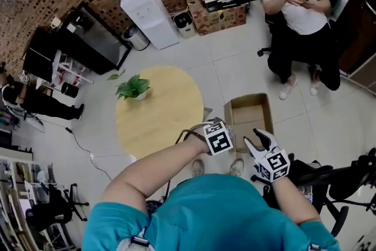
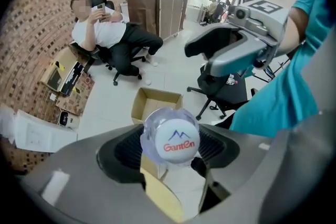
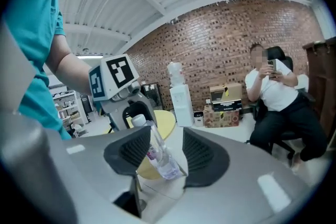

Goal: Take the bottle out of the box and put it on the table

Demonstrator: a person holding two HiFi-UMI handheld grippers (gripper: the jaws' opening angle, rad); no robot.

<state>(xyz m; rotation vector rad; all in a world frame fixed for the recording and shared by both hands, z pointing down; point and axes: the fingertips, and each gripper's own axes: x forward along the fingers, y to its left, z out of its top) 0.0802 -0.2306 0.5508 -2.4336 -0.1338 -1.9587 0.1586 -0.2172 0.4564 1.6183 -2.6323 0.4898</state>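
left claw [image 2: 170,147]: grasping bottle [image 2: 174,136] near its cap, box [image 2: 153,103] below
right claw [image 3: 173,145]: released, nothing gripped
table [image 1: 158,109]: beside box

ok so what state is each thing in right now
bottle: capped, held in the air
left gripper: shut on the bottle
right gripper: open, empty
box: on the floor, flaps open, looks empty
table: plant on it, no bottle yet
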